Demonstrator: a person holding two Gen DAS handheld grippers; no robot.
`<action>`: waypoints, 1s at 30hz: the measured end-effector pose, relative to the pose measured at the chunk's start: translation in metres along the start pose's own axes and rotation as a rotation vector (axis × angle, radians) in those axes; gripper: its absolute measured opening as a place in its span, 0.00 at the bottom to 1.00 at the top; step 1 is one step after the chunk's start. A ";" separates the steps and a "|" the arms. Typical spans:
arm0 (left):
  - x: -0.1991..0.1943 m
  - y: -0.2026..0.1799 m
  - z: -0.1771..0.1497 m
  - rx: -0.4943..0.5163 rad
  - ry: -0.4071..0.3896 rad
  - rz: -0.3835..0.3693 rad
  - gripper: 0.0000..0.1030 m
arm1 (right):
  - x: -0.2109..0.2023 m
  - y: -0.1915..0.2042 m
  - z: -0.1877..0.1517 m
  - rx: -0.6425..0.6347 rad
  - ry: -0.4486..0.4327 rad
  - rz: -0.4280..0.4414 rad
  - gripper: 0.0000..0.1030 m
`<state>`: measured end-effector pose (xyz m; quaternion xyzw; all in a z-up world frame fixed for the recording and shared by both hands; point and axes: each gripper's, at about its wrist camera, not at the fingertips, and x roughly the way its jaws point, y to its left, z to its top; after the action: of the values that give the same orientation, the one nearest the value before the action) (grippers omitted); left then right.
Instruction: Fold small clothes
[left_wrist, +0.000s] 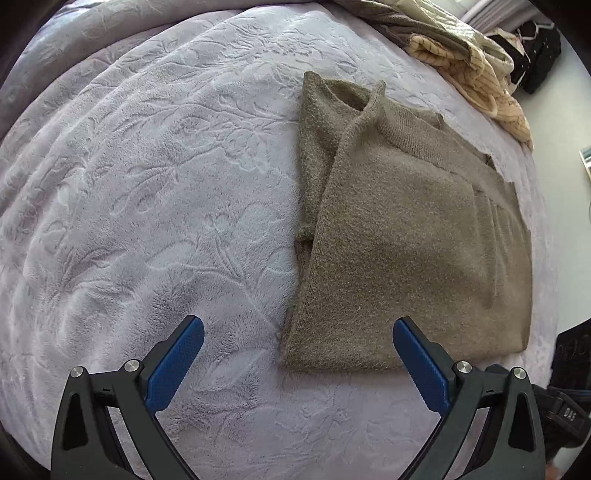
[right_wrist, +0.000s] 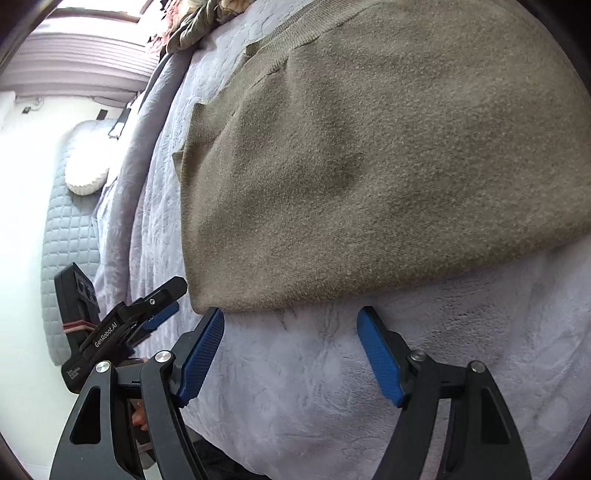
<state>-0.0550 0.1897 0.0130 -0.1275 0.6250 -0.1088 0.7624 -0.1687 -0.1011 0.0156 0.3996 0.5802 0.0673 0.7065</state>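
Though cropped in right view, sweater's (left_wrist: 399, 229) neckline only at left.

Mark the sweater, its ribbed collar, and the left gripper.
sweater (left_wrist: 406, 240), left wrist view, middle of folded body.
ribbed collar (left_wrist: 410, 134), left wrist view, rib band at neckline.
left gripper (left_wrist: 298, 360), left wrist view, midway between open blue fingertips.
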 end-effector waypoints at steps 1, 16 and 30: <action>-0.001 0.005 0.002 -0.024 0.004 -0.032 0.99 | 0.003 -0.003 0.000 0.030 -0.002 0.037 0.75; 0.018 0.041 0.035 -0.143 0.049 -0.130 0.99 | 0.067 0.007 0.007 0.283 -0.082 0.382 0.76; 0.027 0.023 0.081 -0.168 0.108 -0.626 1.00 | 0.032 0.013 0.040 0.347 -0.091 0.681 0.11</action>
<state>0.0294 0.2071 -0.0045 -0.3697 0.6019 -0.2925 0.6446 -0.1194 -0.0942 -0.0003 0.6855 0.3853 0.1813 0.5906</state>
